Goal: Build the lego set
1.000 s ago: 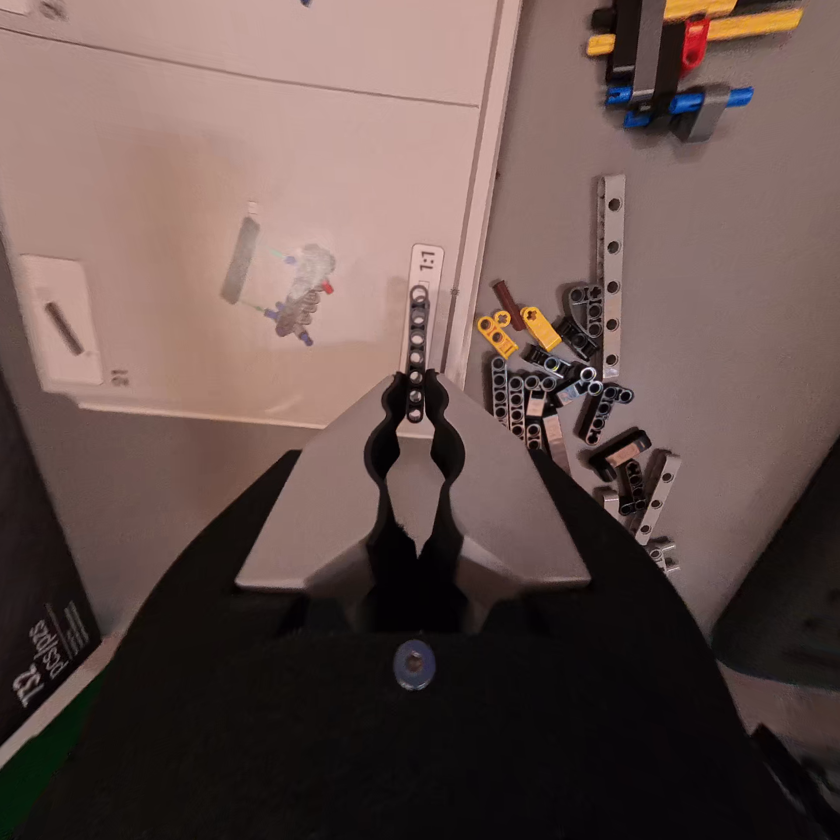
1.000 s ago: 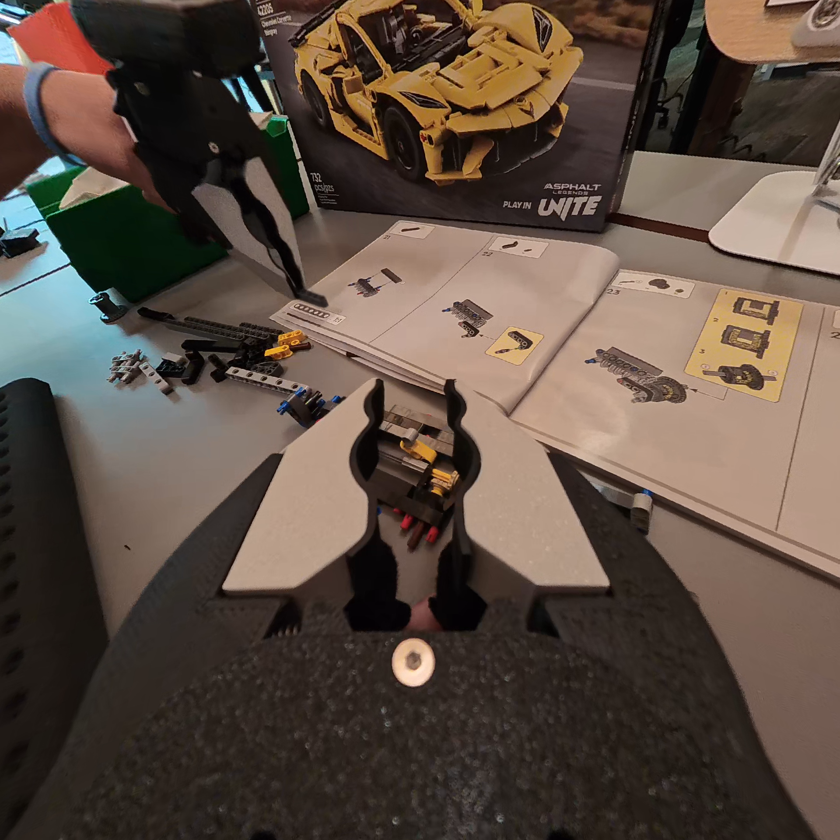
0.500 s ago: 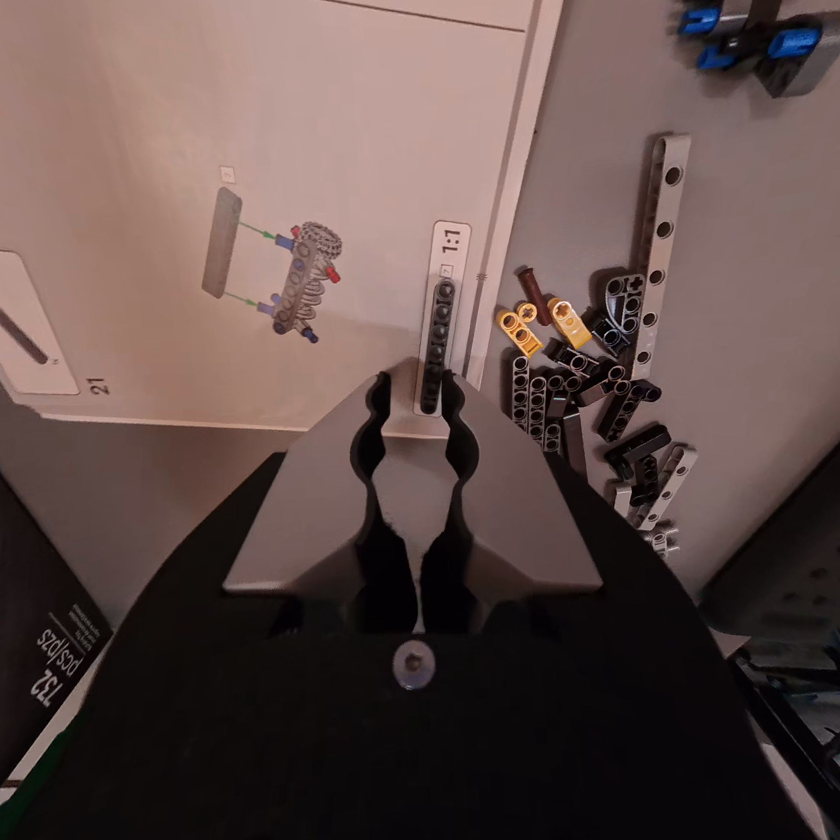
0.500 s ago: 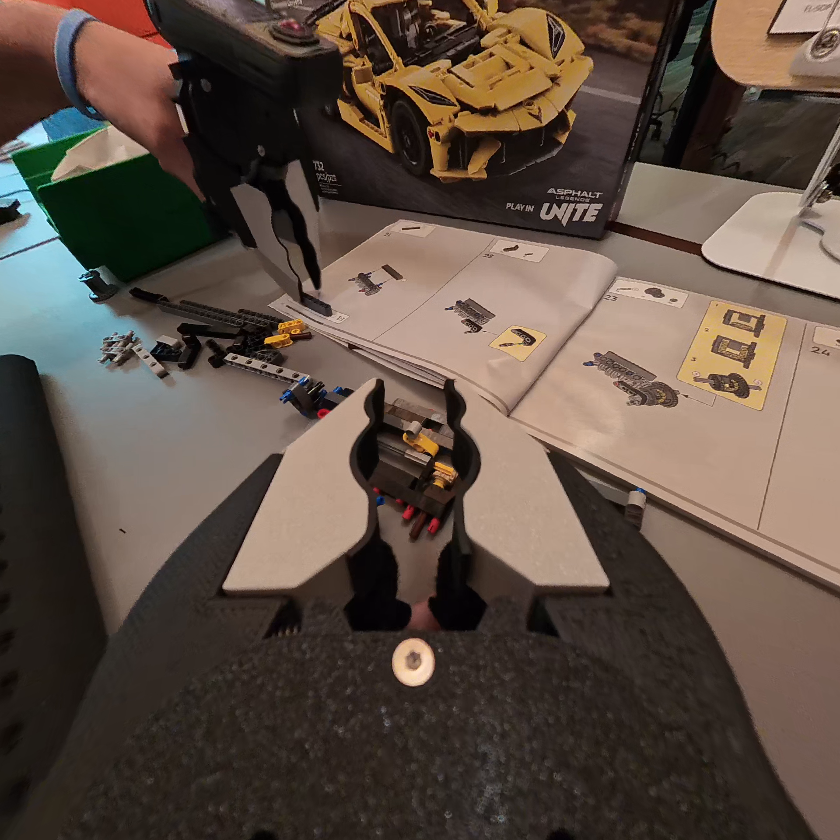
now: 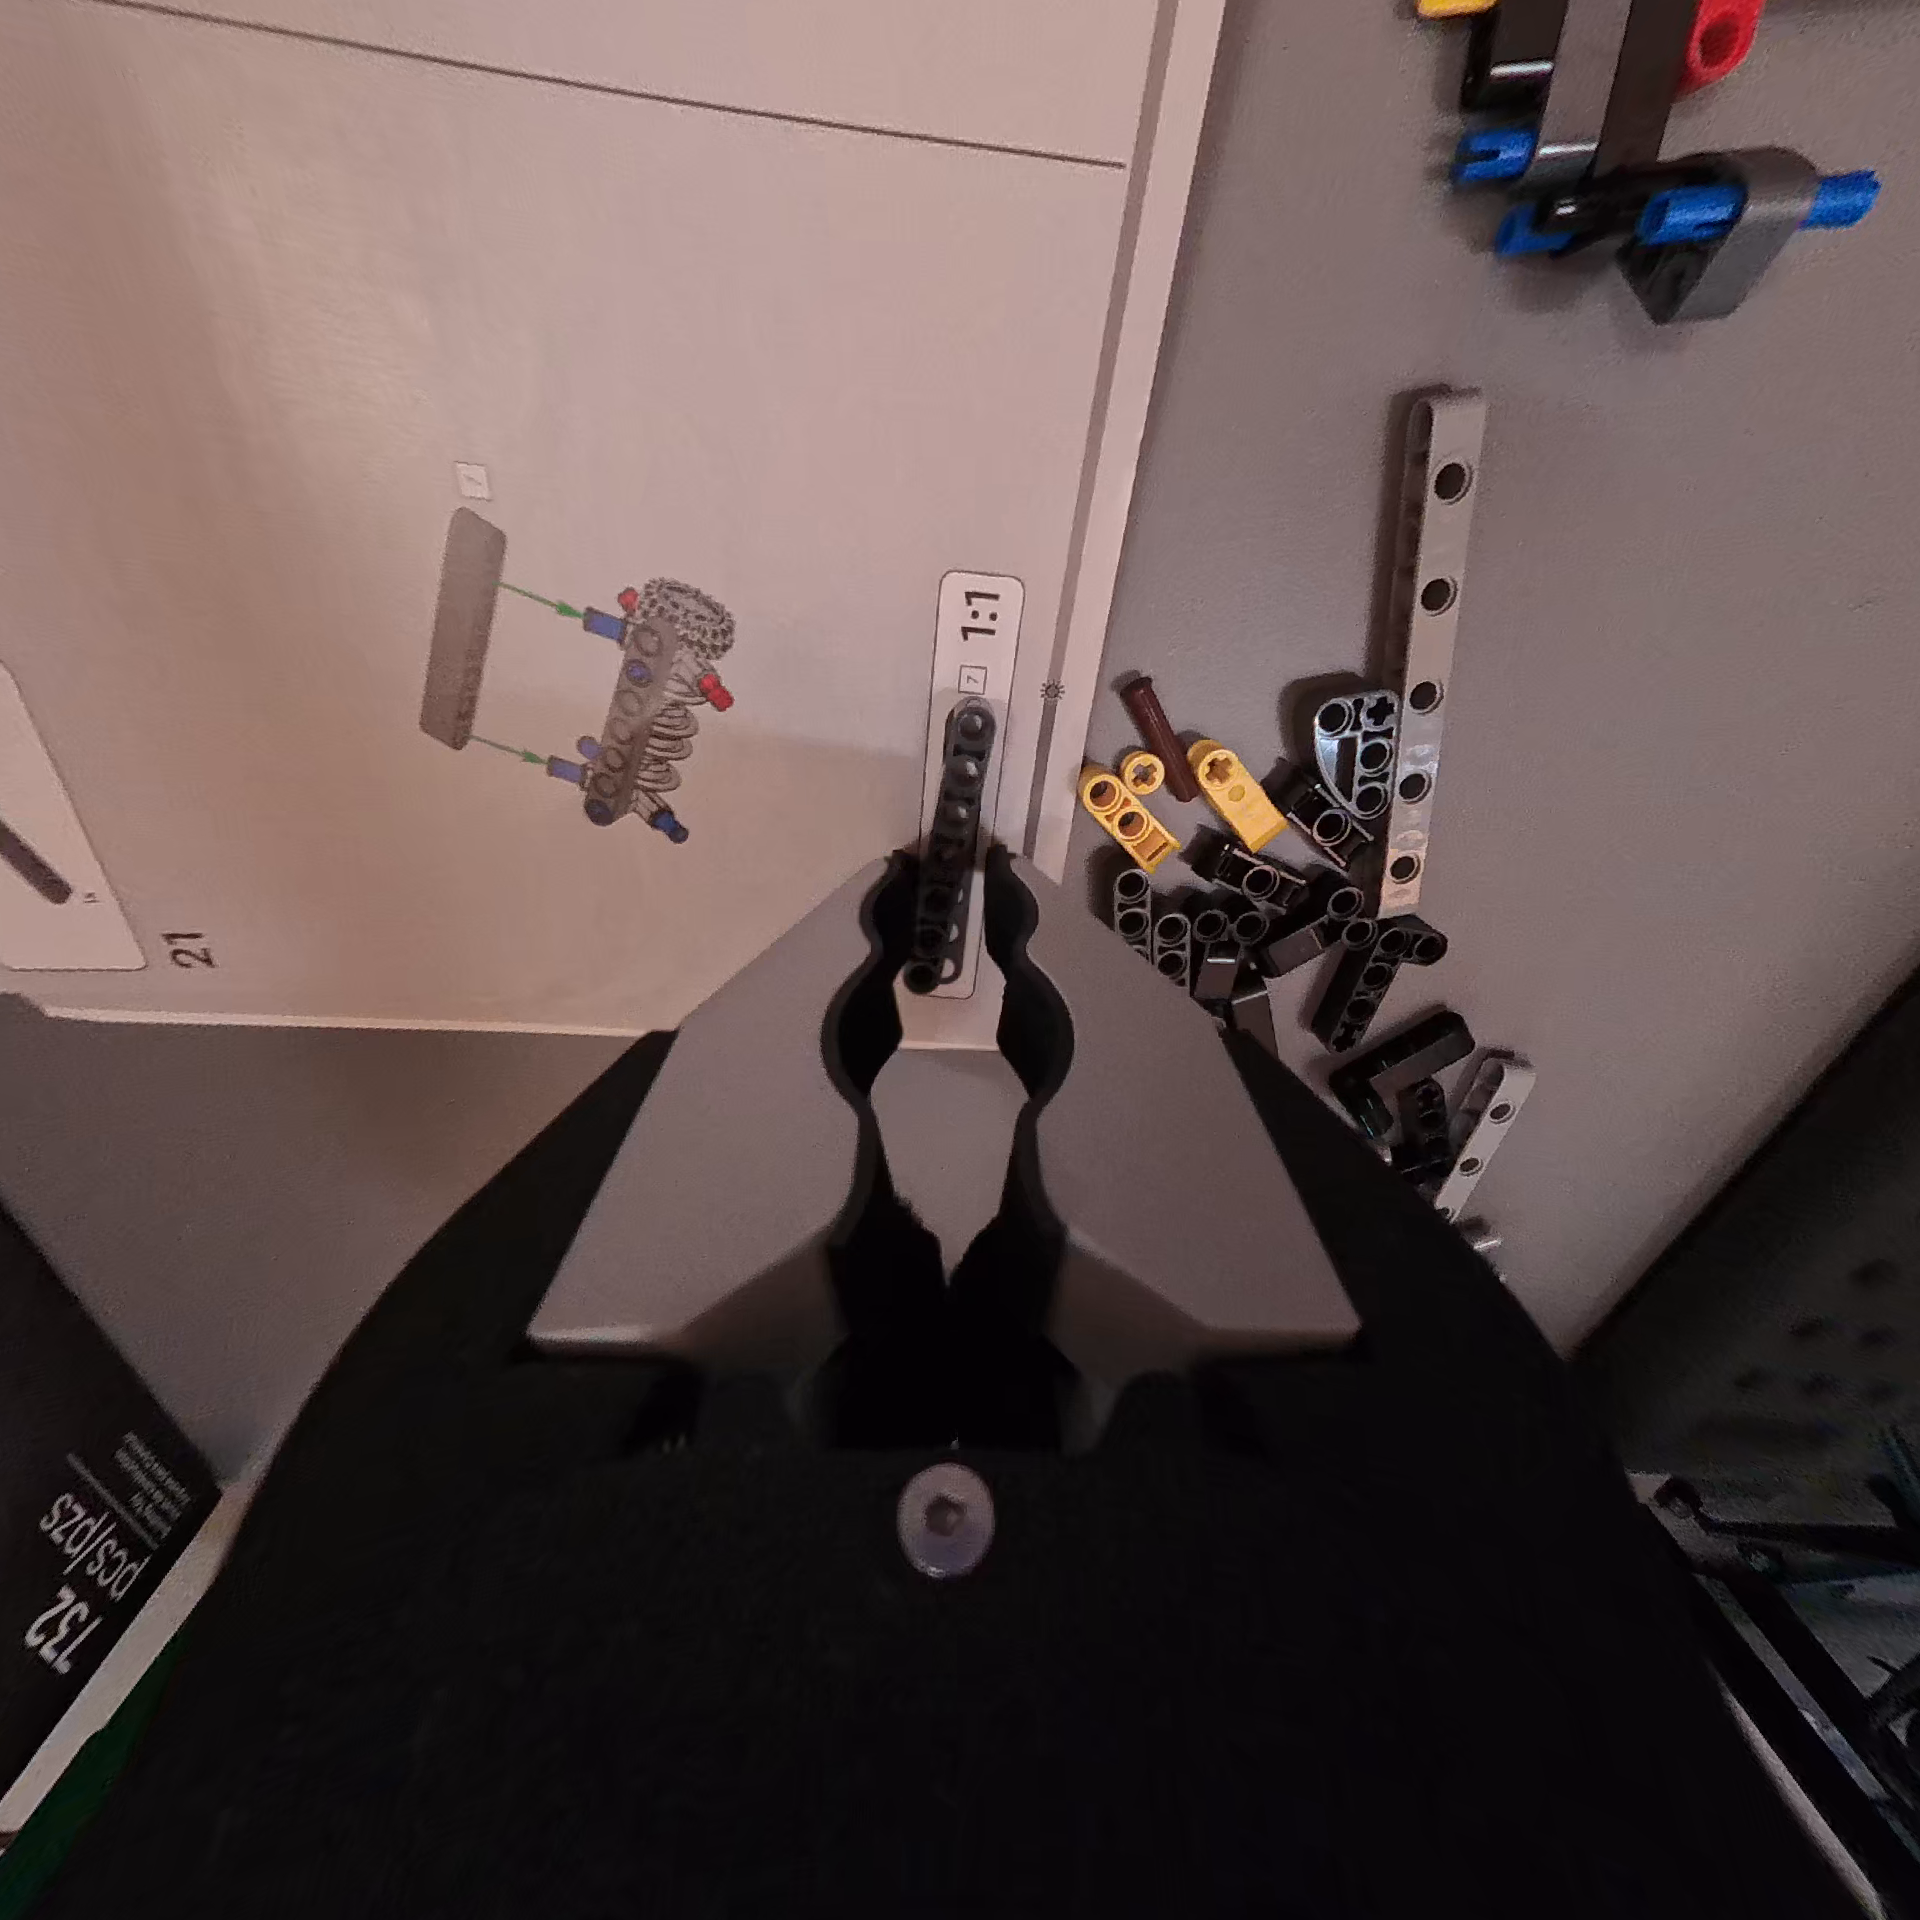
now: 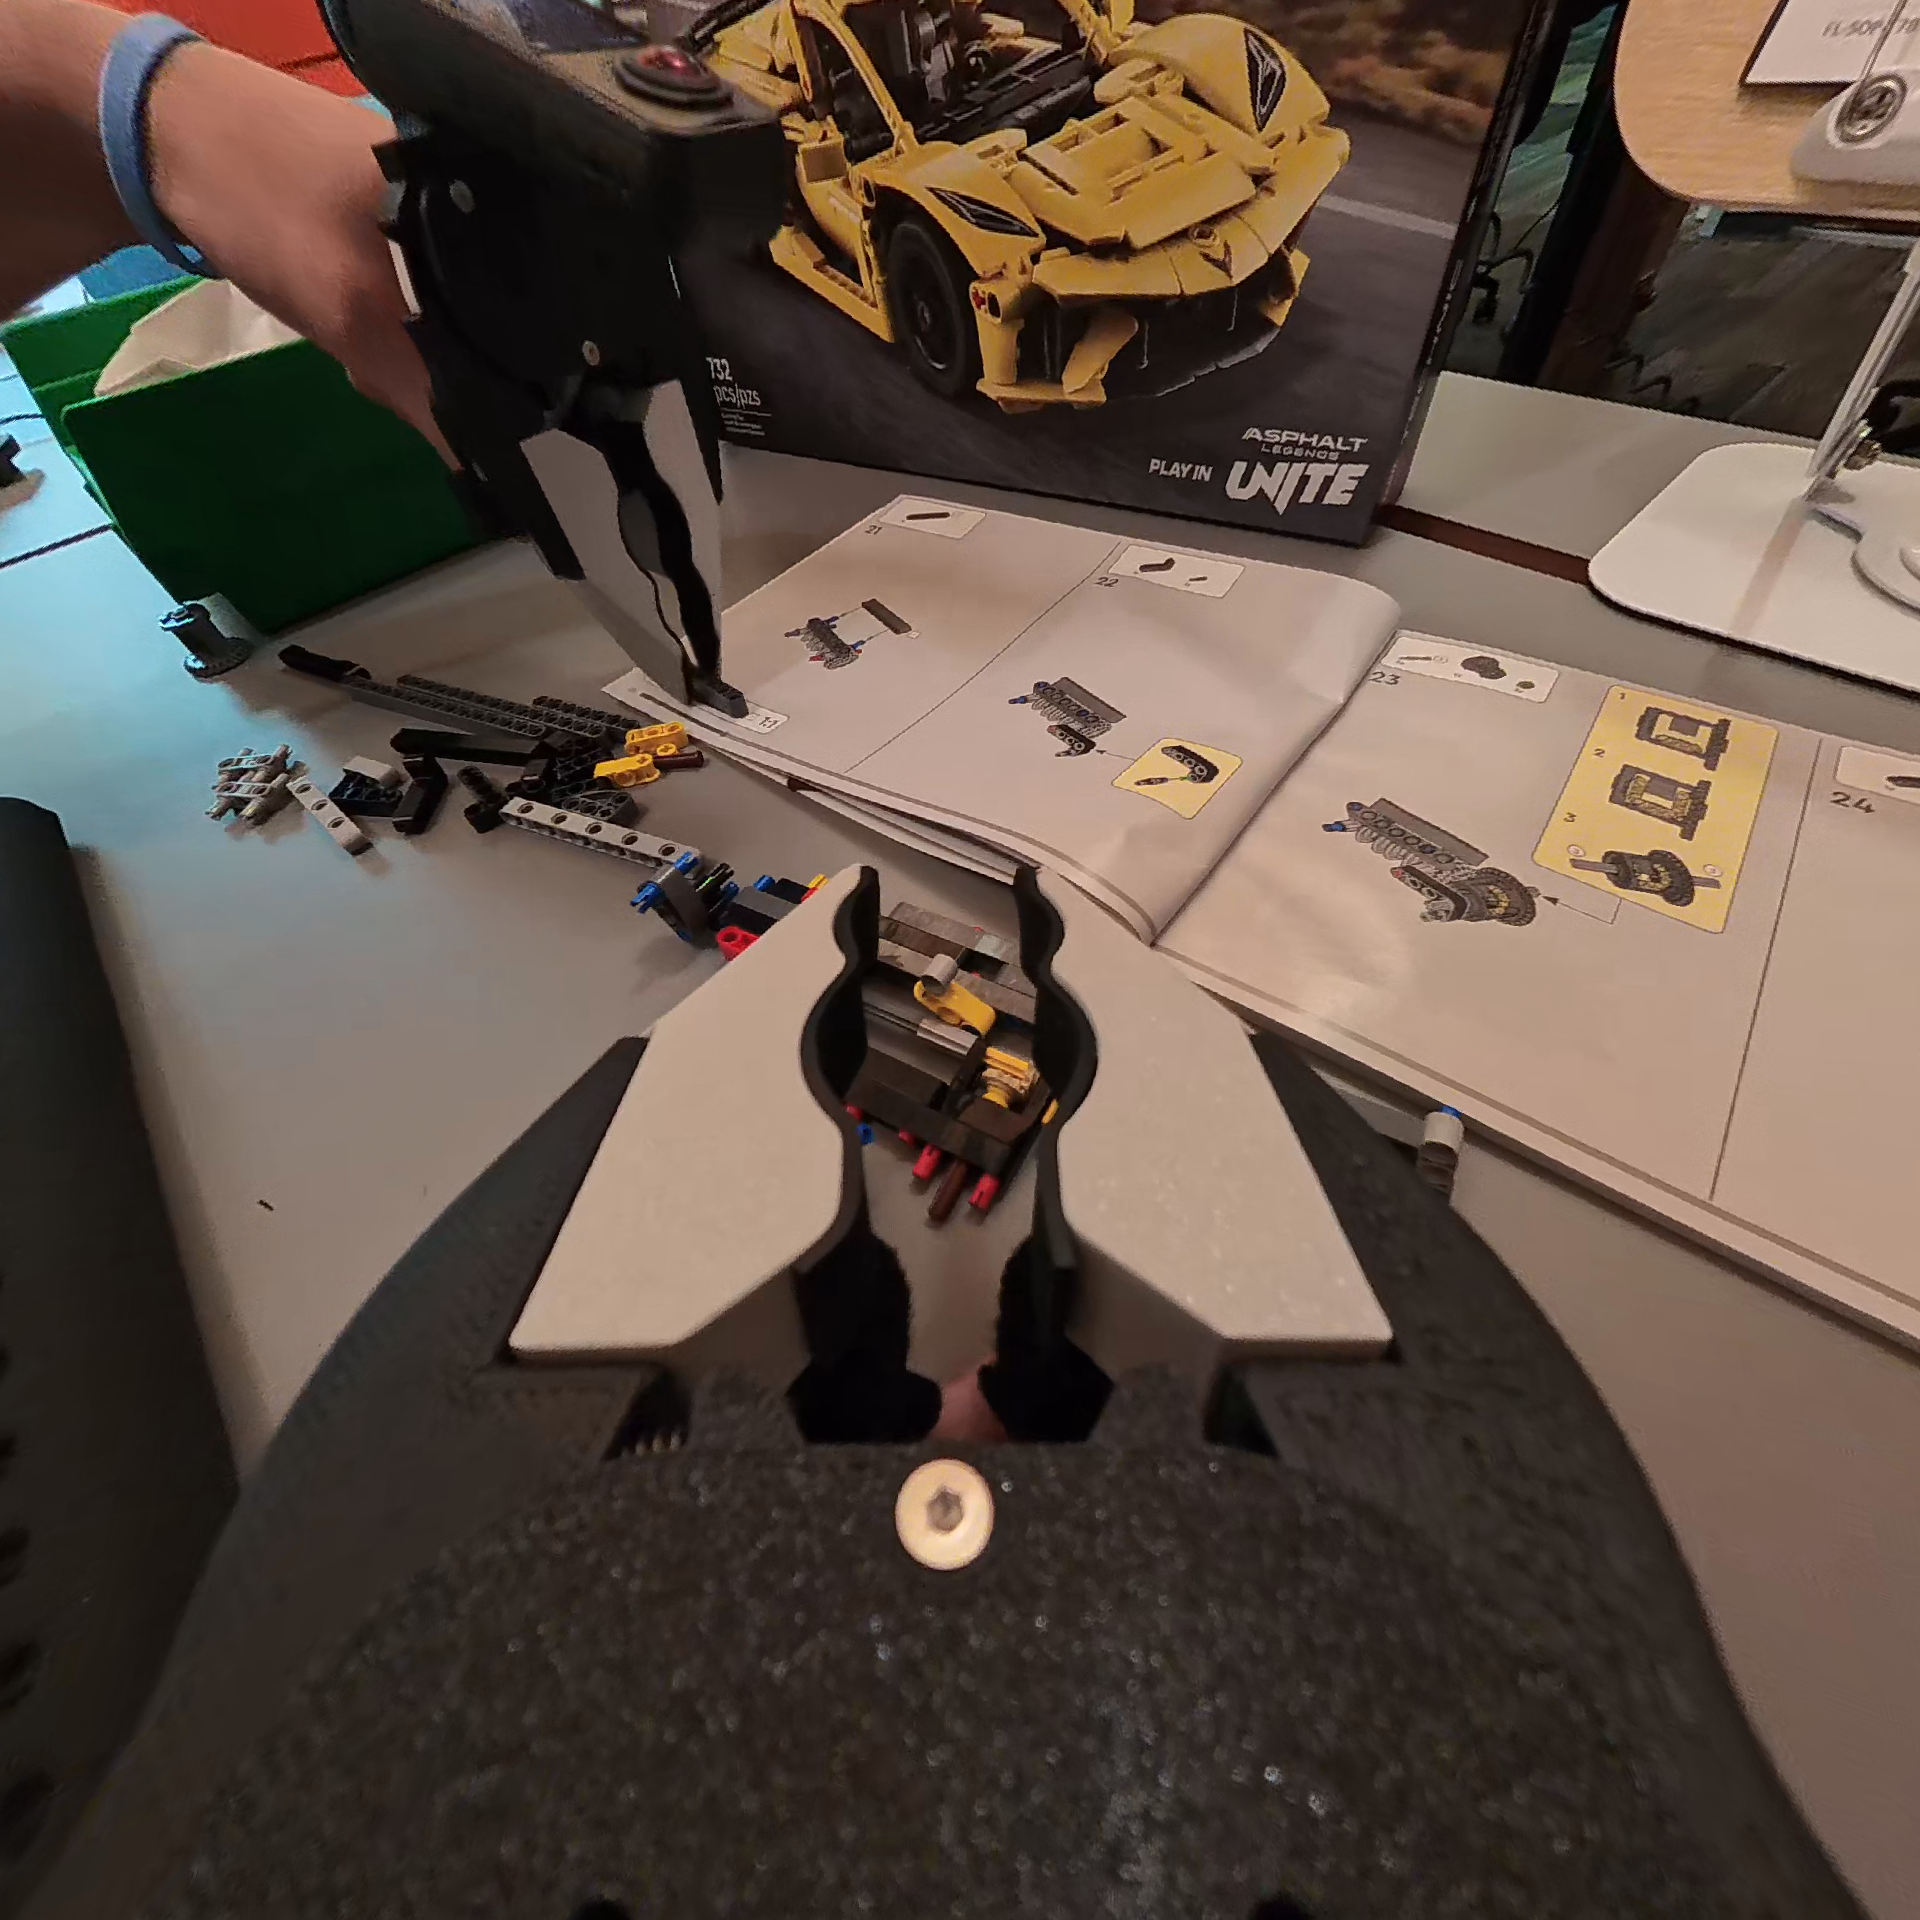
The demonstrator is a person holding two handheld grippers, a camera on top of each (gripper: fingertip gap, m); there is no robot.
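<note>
The build is judged to be at an early stage. A black seven-hole beam (image 5: pixel 951 844) is laid over the true-size outline printed at the lower edge of the open instruction booklet (image 5: pixel 623 343), at the centre of the left wrist view, and is flanked by the left tongs (image 5: pixel 943 854), whose tips are parted only narrowly; whether the beam is pinched or merely straddled cannot be told. In the right wrist view the same tongs (image 6: pixel 694 665) are seen upper left, pointed down at the booklet's near corner. The right tongs (image 6: pixel 943 902) are held moderately open at the frame's centre, around a partly built assembly (image 6: pixel 951 1049) of black, grey and yellow parts with red pins; contact with its sides appears likely but cannot be confirmed. A pile of loose beams and connectors (image 5: pixel 1288 894) lies unsorted on the grey surface (image 5: pixel 1662 727) at right of the left view, with a small blue-pinned sub-assembly (image 5: pixel 1662 197) at upper right. Against the yellow car pictured on the box (image 6: pixel 1039 208), nearly all of the model is judged still to be built.
</note>
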